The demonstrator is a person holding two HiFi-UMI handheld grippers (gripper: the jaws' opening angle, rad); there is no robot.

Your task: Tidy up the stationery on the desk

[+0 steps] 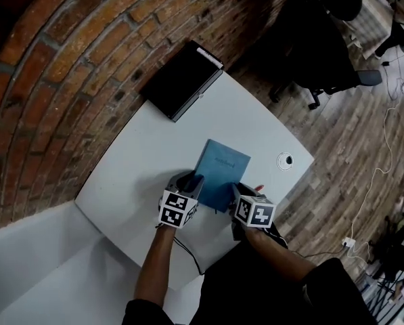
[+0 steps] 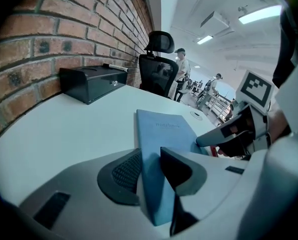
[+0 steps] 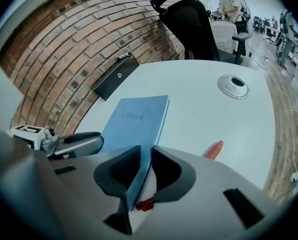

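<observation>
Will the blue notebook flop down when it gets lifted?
Probably not much: the notebook looks thin but flat, and the left gripper and right gripper each pinch its near edge. It is likely light. Its far edge may sag slightly.

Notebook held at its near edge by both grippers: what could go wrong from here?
1. The left gripper and right gripper pinch only the blue notebook's near edge; lifted, its far end might sag or slip free.
2. Uneven pulls could twist or crease it.
3. An orange item lies by the right gripper and could get knocked along the desk.
</observation>
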